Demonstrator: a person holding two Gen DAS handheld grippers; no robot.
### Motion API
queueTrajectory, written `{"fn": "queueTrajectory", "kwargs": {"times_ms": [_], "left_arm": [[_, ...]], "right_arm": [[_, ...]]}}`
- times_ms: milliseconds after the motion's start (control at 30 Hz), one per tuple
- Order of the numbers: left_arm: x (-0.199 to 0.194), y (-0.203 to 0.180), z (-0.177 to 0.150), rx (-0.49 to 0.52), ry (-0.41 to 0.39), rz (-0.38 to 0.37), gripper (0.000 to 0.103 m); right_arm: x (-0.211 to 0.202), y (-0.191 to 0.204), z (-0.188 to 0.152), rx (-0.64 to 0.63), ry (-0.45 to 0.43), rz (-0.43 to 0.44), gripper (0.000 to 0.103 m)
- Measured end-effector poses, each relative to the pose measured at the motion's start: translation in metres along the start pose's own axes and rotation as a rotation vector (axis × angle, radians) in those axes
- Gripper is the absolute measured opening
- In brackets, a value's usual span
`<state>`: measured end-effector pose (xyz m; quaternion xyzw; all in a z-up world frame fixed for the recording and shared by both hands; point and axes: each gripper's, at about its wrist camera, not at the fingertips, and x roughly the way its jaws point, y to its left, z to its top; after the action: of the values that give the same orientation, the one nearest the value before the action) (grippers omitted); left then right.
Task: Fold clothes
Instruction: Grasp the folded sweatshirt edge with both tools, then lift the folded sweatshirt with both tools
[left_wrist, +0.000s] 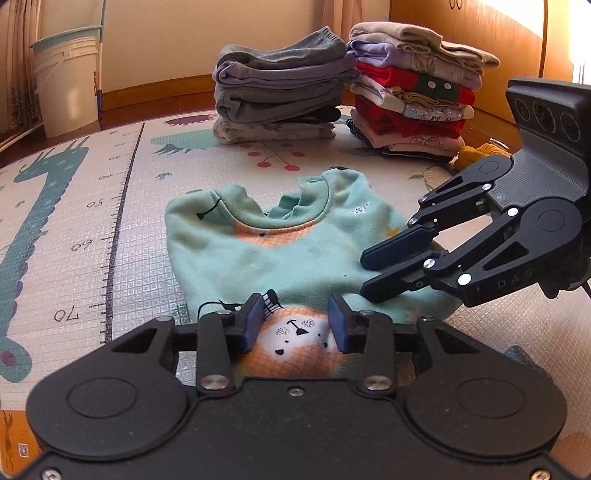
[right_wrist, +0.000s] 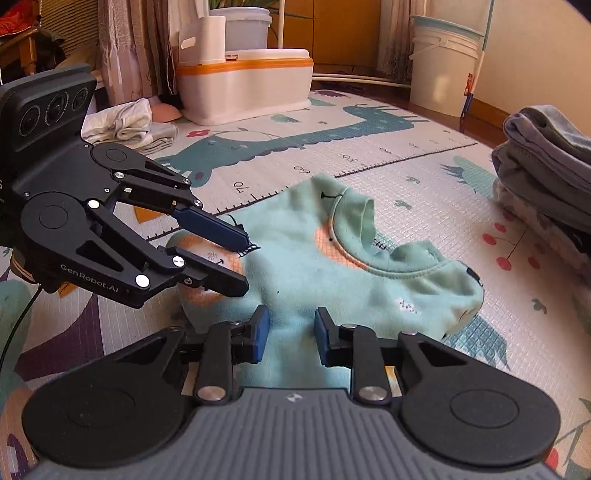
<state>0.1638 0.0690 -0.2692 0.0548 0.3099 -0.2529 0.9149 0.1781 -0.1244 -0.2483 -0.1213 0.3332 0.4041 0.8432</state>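
Mint sweatshirt under both parted jaws

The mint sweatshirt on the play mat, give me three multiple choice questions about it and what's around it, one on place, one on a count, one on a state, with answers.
1. Where does the mint sweatshirt lie?
A. on the play mat
B. in the white bucket
C. on top of a stack

2. How many stacks of folded clothes stand behind it in the left wrist view?
A. one
B. two
C. four

3. How are the left gripper and right gripper?
A. both open
B. both shut on cloth
C. only the left shut

Answers: 1 A, it lies flat on the mat; 2 B, a grey stack beside a colourful stack; 3 A, gaps show between both finger pairs.
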Motion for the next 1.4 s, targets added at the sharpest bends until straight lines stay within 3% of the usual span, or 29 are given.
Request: {"fn": "queueTrajectory", "kwargs": {"times_ms": [200, 333, 367, 433, 567, 700, 800, 900, 1000, 1067, 1200, 1300, 1333, 1400], "left_arm": [[0.002, -0.005, -0.001, 0.064, -0.009, 0.020, 0.037], [-0.014, 0.003, 0.020, 0.015, 0.030, -0.002, 0.039], [-0.022, 0.009, 0.024, -0.035, 0.007, 0.004, 0.040], [-0.034, 0.027, 0.027, -0.166, -0.017, 0.017, 0.056], [-0.030, 0.071, 0.020, -0.498, 0.012, -0.034, 0.057], [-0.015, 0.082, 0.003, -0.701, 0.085, -0.113, 0.057], [-0.009, 0.079, -0.010, -0.792, 0.118, -0.128, 0.056], [-0.009, 0.077, -0.015, -0.863, 0.119, -0.138, 0.051], [-0.012, 0.070, -0.018, -0.871, 0.156, -0.170, 0.045], [-0.017, 0.060, -0.027, -0.884, 0.188, -0.197, 0.045], [-0.031, 0.039, -0.048, -0.917, 0.255, -0.263, 0.045], [-0.044, 0.032, -0.045, -0.832, 0.256, -0.237, 0.046], [-0.045, 0.035, -0.043, -0.826, 0.244, -0.229, 0.053], [-0.041, 0.041, -0.040, -0.830, 0.232, -0.224, 0.058]], "right_arm": [[0.006, -0.015, -0.011, 0.065, -0.024, 0.051, 0.027], [0.004, -0.018, -0.008, 0.146, 0.007, 0.046, 0.028], [0.002, -0.022, -0.011, 0.194, 0.010, 0.044, 0.030], [-0.001, -0.030, -0.016, 0.291, 0.015, 0.040, 0.039], [-0.008, -0.045, -0.027, 0.485, 0.026, 0.031, 0.063], [-0.014, -0.060, -0.037, 0.679, 0.037, 0.021, 0.065], [-0.019, -0.072, -0.045, 0.823, 0.046, 0.015, 0.064], [-0.024, -0.069, -0.054, 0.855, 0.088, 0.053, 0.060], [-0.030, -0.067, -0.062, 0.887, 0.130, 0.091, 0.045], [-0.033, -0.065, -0.068, 0.908, 0.159, 0.117, 0.044], [-0.041, -0.062, -0.080, 0.948, 0.216, 0.168, 0.044], [-0.060, -0.056, -0.092, 0.936, 0.267, 0.202, 0.047], [-0.067, -0.054, -0.094, 0.925, 0.270, 0.201, 0.048], [-0.083, -0.054, -0.097, 0.924, 0.192, 0.153, 0.054]]}}
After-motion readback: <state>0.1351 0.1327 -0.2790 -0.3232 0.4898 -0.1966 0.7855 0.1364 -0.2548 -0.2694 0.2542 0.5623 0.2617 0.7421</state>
